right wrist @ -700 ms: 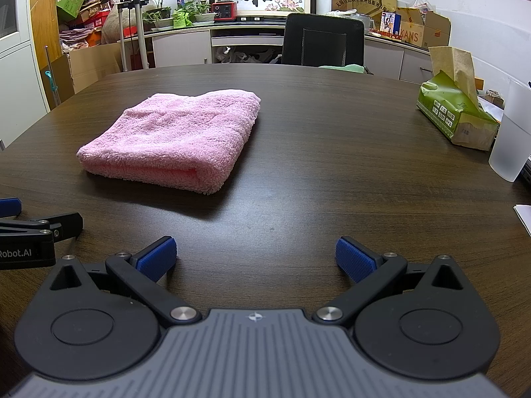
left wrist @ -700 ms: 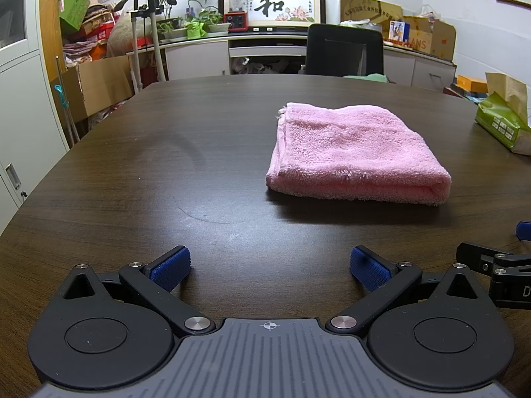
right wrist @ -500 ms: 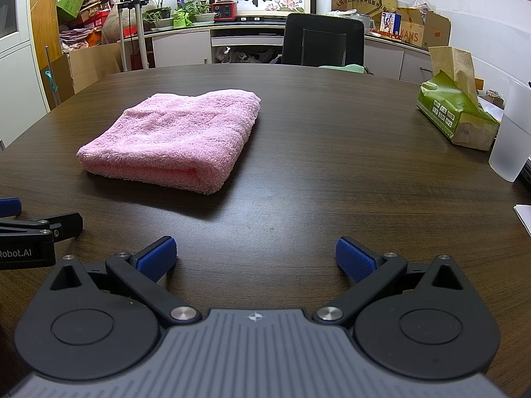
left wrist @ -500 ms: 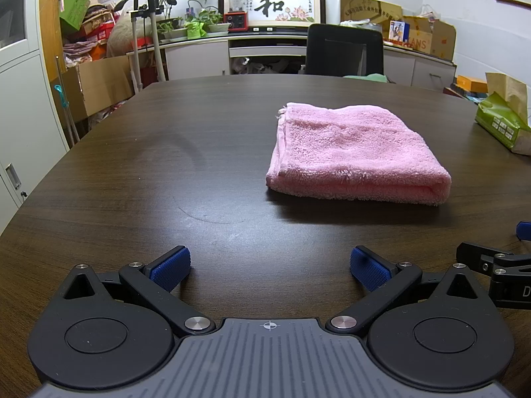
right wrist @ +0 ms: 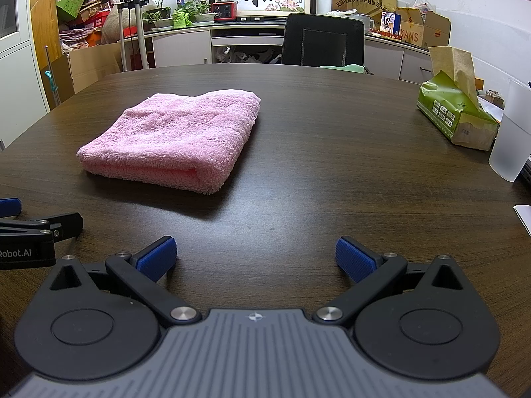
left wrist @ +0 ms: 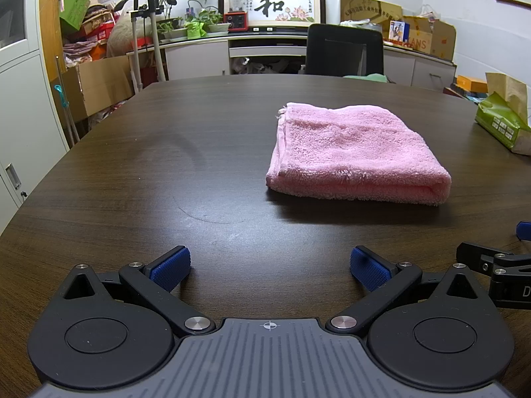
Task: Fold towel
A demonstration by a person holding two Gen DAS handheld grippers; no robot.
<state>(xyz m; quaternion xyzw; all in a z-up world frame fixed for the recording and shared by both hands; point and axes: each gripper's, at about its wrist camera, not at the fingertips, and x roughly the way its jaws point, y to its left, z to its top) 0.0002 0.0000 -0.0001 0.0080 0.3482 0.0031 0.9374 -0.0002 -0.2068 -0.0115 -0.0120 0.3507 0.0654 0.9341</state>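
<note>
Both my grippers sit low over the table (left wrist: 132,152) with nothing between their fingers. On the left gripper (left wrist: 269,267) the blue pads (left wrist: 171,267) stand wide apart over bare wood; the right gripper (right wrist: 255,258) is spread just as wide and is also empty.

From the left view, the towel (left wrist: 351,152) lies folded flat on the table, beyond my left gripper and off to its right, well apart from the pads. Its thick rolled fold faces me and the loose layered edges run down its left side; how many layers it has I cannot count. From the right view the towel (right wrist: 176,139) sits ahead and to the left of the right gripper, untouched.

Only a piece of each tool shows in the other's camera: a black finger and a sliver of blue pad at the frame edge, the rest cut off.

Right of the towel, near the table edge, a green tissue pack (right wrist: 454,112) is plain in the right view but cropped in the left. A frosted cup (right wrist: 512,136) beside it is partly out of frame, and so is a white sheet (right wrist: 524,215) nearer me. Behind the towel, past the far edge, stands a black chair (left wrist: 345,49), its seat hidden by the table.
</note>
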